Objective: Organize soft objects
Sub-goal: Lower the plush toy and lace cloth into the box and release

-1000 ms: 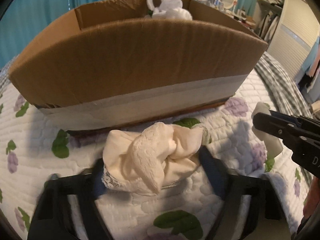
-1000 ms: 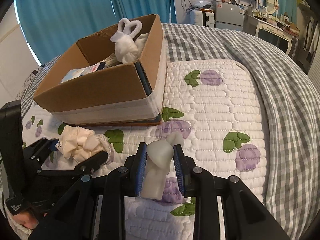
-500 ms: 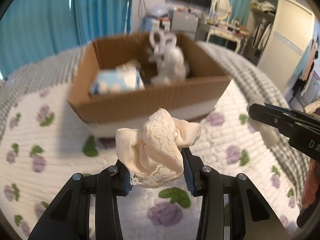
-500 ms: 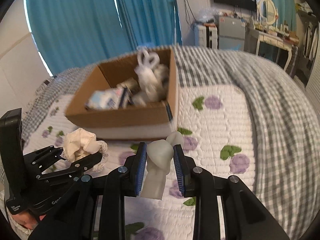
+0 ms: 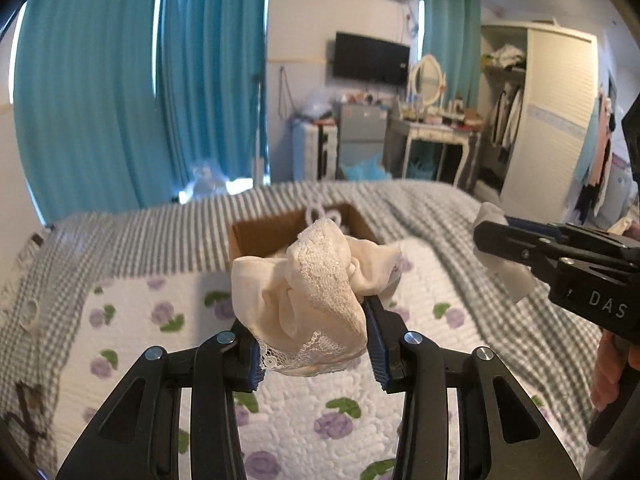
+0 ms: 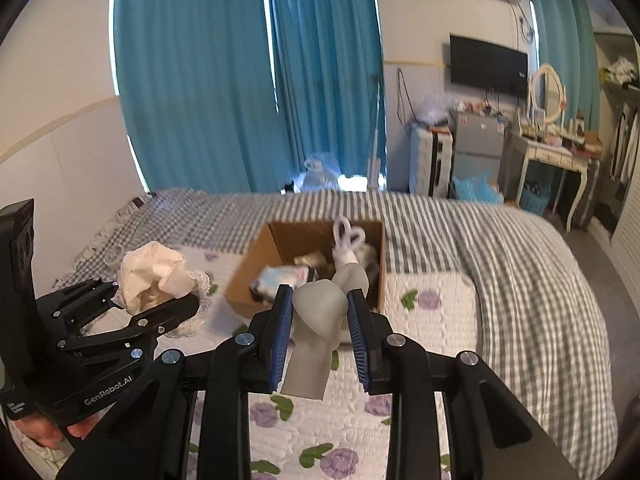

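My left gripper (image 5: 316, 344) is shut on a cream lace-trimmed cloth bundle (image 5: 308, 292), held high above the bed. The same bundle (image 6: 154, 276) and the left gripper (image 6: 160, 300) show at the left of the right wrist view. My right gripper (image 6: 320, 332) is shut on a knotted pale grey sock (image 6: 316, 320), also raised; it appears at the right of the left wrist view as a white cloth (image 5: 504, 268). Ahead and below sits an open cardboard box (image 6: 256, 268) holding a white looped soft item (image 6: 348, 240) and other soft things. The box (image 5: 264, 236) is partly hidden behind the bundle.
A white quilt with purple flowers (image 6: 424, 304) lies on a grey checked bedspread (image 6: 532, 264). Teal curtains (image 6: 240, 80), a small fridge, a dressing table (image 6: 552, 152) and a wardrobe (image 5: 552, 120) stand beyond the bed. A hand (image 5: 608, 372) holds the right gripper.
The left jaws closed on the cream bundle and lifted it off the quilt. Both grippers rose with their loads, so the box now looks smaller and farther below.
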Demonstrator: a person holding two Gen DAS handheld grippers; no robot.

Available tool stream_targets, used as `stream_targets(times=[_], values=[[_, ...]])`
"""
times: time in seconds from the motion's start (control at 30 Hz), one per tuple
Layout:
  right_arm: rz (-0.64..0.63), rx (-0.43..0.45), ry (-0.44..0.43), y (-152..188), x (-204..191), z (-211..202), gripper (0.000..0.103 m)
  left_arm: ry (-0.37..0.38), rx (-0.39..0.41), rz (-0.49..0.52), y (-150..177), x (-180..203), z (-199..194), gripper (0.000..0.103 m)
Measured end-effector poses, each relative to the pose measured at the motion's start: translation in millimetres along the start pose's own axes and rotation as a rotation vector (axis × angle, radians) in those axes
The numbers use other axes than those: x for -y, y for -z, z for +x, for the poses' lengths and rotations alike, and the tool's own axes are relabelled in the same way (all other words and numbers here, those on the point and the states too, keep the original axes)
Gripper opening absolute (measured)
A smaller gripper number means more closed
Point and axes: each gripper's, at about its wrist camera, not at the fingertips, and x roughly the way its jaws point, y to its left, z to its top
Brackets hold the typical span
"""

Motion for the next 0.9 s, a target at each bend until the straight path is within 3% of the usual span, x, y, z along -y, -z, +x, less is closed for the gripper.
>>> stream_targets(times=[0.17,0.33,0.6,0.9], values=[[-0.018,0.033,-0.014,-22.7,-5.5,-7.3,0.028,-0.009,0.036,-0.002,-15.0,-7.9,-5.0,0.04],[-0.023,0.035,-0.024,-41.3,-2.3,12.0,0.028,-0.024,0.031,-0.009,-27.2,-19.7,16.0,0.04],[-0.011,-0.032,-0.045,-54.0,11.5,92.7,0.028,-0.042,-0.031,-0.009,-38.9,-34.6,86.1,0.04],[0.027,-0.153,-0.051,-28.6,32.6,201.1,0.029,-0.051,-0.125,0.008,-29.8,-55.6,185.4,0.04]])
